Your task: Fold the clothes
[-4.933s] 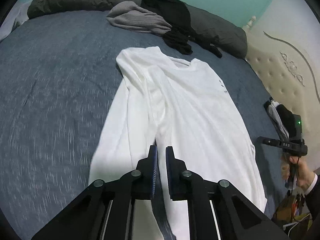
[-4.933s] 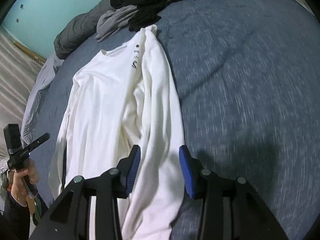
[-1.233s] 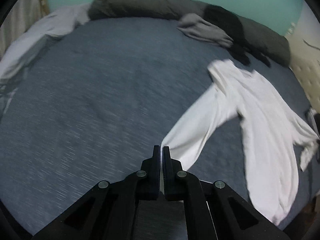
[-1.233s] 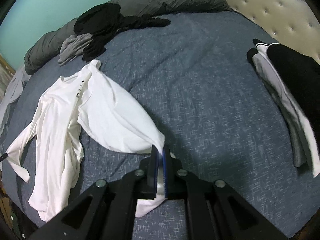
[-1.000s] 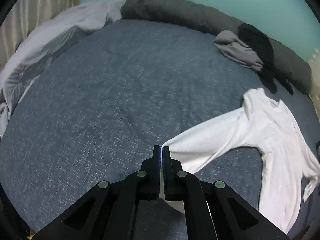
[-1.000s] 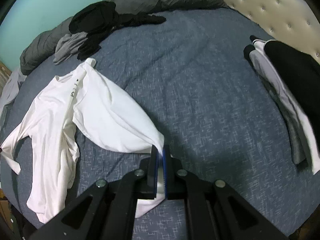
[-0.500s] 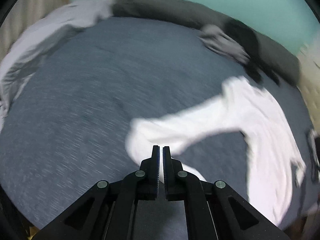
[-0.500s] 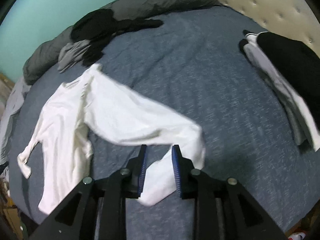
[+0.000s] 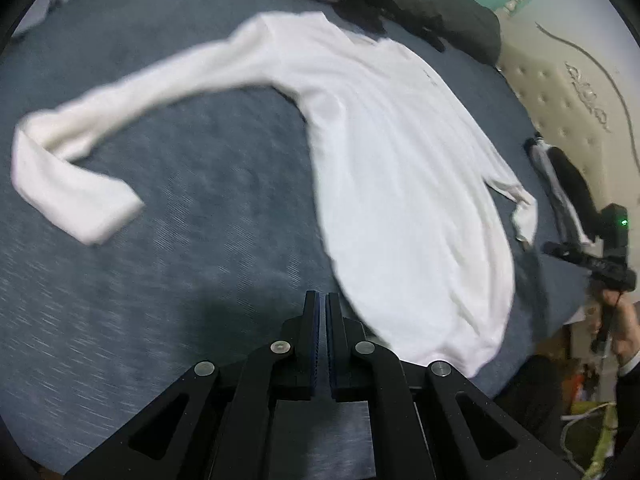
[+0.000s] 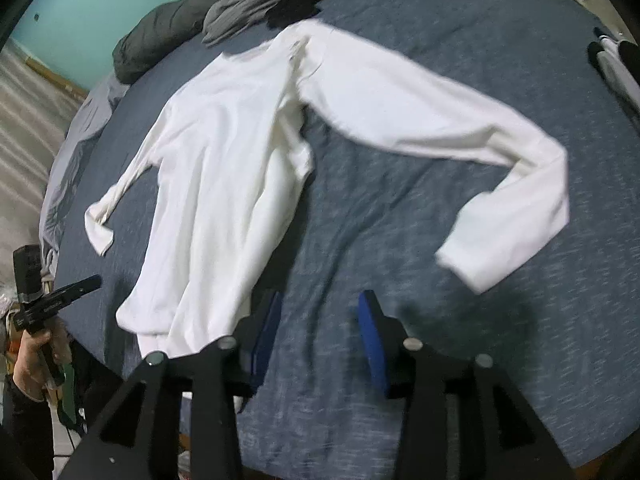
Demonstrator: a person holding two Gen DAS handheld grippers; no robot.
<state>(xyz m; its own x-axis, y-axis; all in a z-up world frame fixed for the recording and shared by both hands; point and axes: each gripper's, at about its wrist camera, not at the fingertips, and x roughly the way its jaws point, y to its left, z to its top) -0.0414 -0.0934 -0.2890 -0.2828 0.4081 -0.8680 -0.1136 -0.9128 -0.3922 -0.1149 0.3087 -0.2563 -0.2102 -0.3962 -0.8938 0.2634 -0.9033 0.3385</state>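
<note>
A white long-sleeved shirt (image 9: 392, 168) lies flat on the blue-grey bed (image 9: 180, 280), with both sleeves spread outwards. In the left wrist view one sleeve (image 9: 160, 80) runs left and bends back at the cuff. My left gripper (image 9: 322, 300) is shut on nothing, over bare sheet just left of the shirt's lower side edge. In the right wrist view the shirt (image 10: 224, 152) lies to the left and its other sleeve (image 10: 440, 120) reaches right. My right gripper (image 10: 320, 304) hangs over bare sheet beside the hem. Its jaws are opening, with no cloth between them.
Grey and black clothes (image 10: 248, 8) are piled at the far side against a dark grey rolled duvet (image 9: 460, 20). A folded black and white stack (image 9: 568, 188) lies by the cream tufted headboard (image 9: 580, 92). A person's hand (image 10: 36, 356) shows past the bed's near edge.
Each gripper held a sleeve cuff a second ago. Both cuffs now lie free on the bed. Both grippers have swung back towards the shirt's hem, and the right jaws have parted.
</note>
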